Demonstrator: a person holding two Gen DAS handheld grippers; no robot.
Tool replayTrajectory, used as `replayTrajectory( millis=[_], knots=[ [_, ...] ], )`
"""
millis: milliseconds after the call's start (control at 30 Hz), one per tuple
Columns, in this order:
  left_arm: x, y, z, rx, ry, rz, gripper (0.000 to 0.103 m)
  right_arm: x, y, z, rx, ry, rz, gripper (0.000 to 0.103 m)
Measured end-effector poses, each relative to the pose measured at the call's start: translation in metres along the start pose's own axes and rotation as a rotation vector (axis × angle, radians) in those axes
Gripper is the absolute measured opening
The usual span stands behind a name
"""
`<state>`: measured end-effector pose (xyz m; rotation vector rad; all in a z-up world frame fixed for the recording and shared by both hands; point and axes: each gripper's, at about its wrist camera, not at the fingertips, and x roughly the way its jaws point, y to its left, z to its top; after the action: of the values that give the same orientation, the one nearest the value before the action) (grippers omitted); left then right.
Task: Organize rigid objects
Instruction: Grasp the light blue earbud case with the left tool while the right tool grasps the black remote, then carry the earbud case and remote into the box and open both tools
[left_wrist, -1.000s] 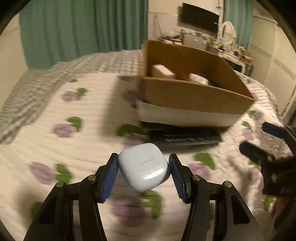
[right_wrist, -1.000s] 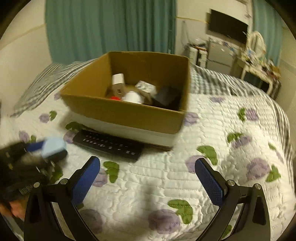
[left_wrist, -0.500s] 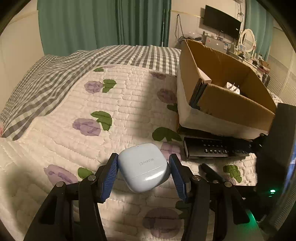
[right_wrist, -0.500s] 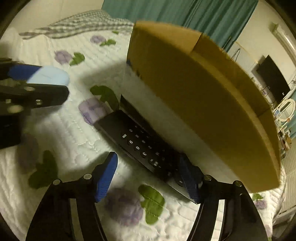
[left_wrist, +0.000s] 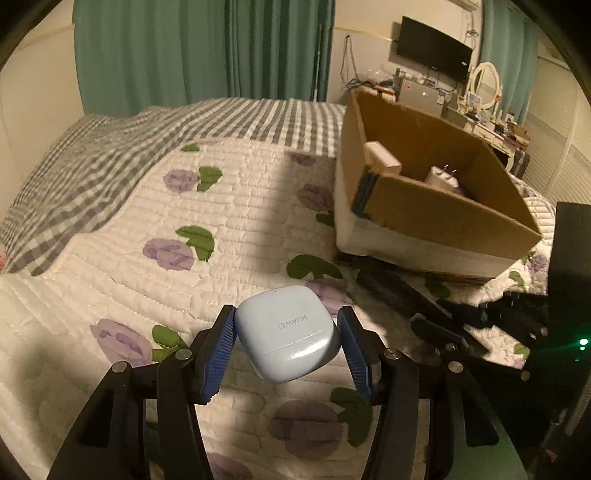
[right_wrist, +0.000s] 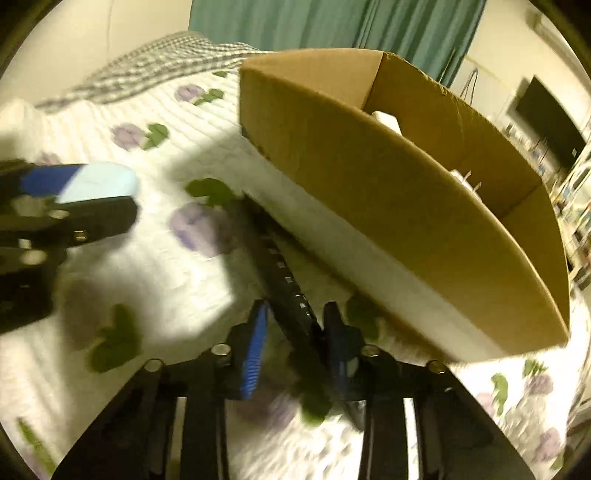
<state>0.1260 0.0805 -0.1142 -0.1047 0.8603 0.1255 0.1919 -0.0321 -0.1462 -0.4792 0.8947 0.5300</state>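
Note:
My left gripper (left_wrist: 286, 341) is shut on a pale blue earbud case (left_wrist: 288, 338) and holds it above the quilt. It shows at the left of the right wrist view (right_wrist: 99, 181). My right gripper (right_wrist: 295, 332) is shut on the near end of a black remote control (right_wrist: 284, 280), which lies along the front of the cardboard box (right_wrist: 388, 199). The remote shows dimly in the left wrist view (left_wrist: 399, 291). The box (left_wrist: 443, 218) holds a white charger (left_wrist: 443, 177) and a small white box (left_wrist: 382, 158).
A floral quilt (left_wrist: 221, 229) covers the bed, with a grey checked blanket (left_wrist: 92, 162) further back. Green curtains (left_wrist: 203, 51) hang behind. A TV (left_wrist: 434, 50) and a cluttered desk stand at the far right.
My right gripper has closed onto the near end of the remote, and the remote has turned lengthwise in its view. My left gripper has kept the earbud case and moved little.

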Motion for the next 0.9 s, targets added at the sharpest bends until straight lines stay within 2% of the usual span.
replayTrajectory(
  millis=[200, 433, 700, 900],
  knots=[
    [-0.024, -0.012, -0.006, 0.036, -0.030, 0.010, 0.057, -0.036, 0.000, -0.014, 0.101, 0.002, 0.068, 0.018],
    [-0.055, -0.021, -0.016, 0.052, -0.052, 0.001, 0.057, -0.088, -0.007, -0.035, 0.185, -0.071, 0.087, 0.018],
    [-0.096, -0.044, -0.013, 0.086, -0.116, -0.020, 0.057, -0.143, -0.013, -0.054, 0.258, -0.151, 0.064, 0.017],
    [-0.111, -0.065, -0.007, 0.128, -0.142, -0.044, 0.057, -0.181, -0.027, -0.057, 0.275, -0.222, 0.040, 0.017]
  ],
)
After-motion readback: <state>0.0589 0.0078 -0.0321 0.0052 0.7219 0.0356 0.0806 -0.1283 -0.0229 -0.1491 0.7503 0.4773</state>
